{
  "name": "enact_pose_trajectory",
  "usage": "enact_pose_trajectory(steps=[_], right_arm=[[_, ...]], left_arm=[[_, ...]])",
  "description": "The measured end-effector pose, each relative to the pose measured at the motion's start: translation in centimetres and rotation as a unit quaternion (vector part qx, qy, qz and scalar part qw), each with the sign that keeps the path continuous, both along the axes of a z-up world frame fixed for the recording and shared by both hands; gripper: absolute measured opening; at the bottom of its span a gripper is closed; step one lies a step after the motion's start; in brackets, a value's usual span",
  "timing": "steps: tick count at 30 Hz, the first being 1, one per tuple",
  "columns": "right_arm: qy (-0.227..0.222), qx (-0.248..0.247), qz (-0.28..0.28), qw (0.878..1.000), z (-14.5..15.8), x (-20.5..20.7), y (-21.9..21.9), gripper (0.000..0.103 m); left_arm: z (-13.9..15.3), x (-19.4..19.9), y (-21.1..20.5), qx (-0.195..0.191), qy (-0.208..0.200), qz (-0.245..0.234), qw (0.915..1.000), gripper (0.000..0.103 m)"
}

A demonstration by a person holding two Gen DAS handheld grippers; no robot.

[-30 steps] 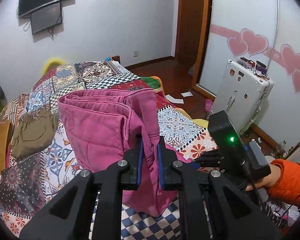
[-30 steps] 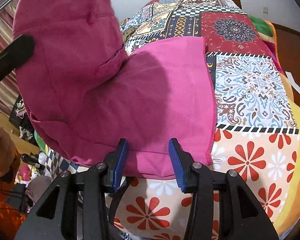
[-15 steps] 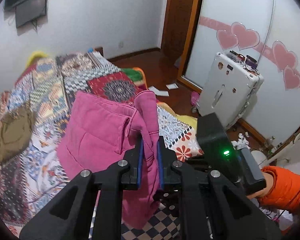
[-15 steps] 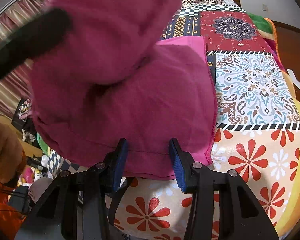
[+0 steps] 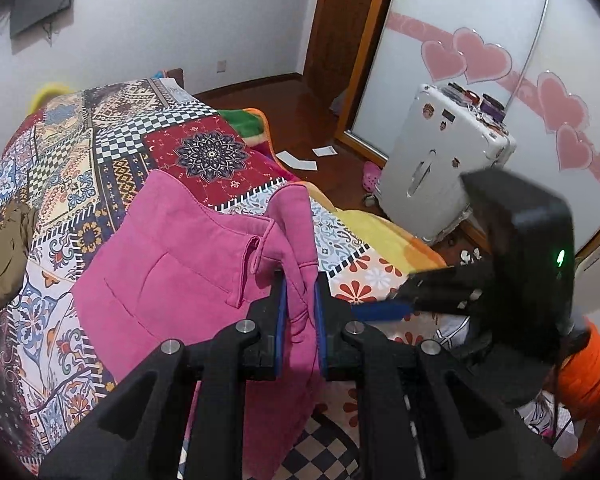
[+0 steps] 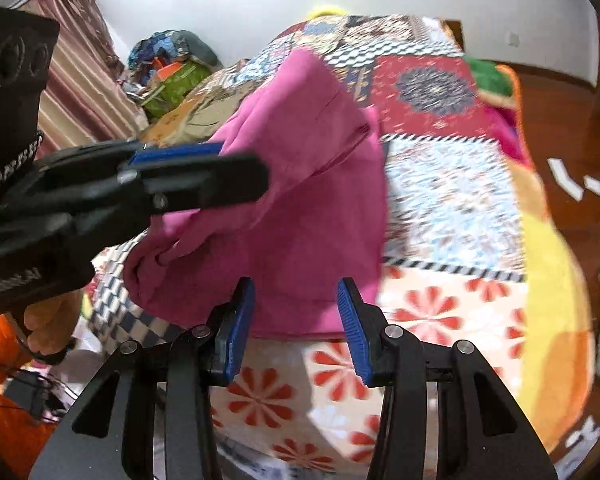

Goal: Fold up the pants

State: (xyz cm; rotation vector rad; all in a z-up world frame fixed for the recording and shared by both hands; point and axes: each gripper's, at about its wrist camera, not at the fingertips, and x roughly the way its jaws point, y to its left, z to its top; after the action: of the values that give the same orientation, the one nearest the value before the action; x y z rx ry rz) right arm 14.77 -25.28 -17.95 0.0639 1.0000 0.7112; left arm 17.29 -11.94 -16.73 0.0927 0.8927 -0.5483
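Note:
The pink pants (image 5: 172, 264) lie partly folded on the patchwork bedspread (image 5: 112, 140). My left gripper (image 5: 300, 320) is shut on the waistband end of the pants and holds it lifted above the bed. In the right wrist view the pants (image 6: 300, 184) hang as a bunched mass from the left gripper (image 6: 204, 176), which enters from the left. My right gripper (image 6: 296, 320) is open, its blue pads on either side of the pants' near edge, not touching the cloth. It also shows in the left wrist view (image 5: 400, 304) at the right.
A brown garment (image 5: 0, 248) lies at the bed's left edge. A white suitcase (image 5: 440, 168) stands on the wooden floor by the mirrored wardrobe. Paper scraps (image 5: 300, 160) lie on the floor. Bags (image 6: 172, 72) are piled beside the bed near a curtain.
My left gripper has carried the waistband end further over the bed toward the far side. My right gripper has pulled back a little and stays open.

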Motion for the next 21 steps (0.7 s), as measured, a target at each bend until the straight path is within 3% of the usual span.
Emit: enact_pose_trajectory(steps=[8,16,21], right_arm=[[-0.008,-0.001,-0.067,0.998,0.7,1.1,-4.7,0.041],[-0.035,0.003,-0.095,0.995,2.6,0.8,-5.2,0.041],[-0.041,0.012,-0.099,0.994,3.0,0.7,-5.4,0.041]], left_arm=[[-1.9,0.3,-1.5,0.037,0.022,-0.014,0.9990,0.012],[-4.5,0.3,-2.5,0.073,0.068,-0.035,0.9944,0.015],[-5.0,0.6,-2.3,0.065,0.086,-0.036,0.9935,0.017]])
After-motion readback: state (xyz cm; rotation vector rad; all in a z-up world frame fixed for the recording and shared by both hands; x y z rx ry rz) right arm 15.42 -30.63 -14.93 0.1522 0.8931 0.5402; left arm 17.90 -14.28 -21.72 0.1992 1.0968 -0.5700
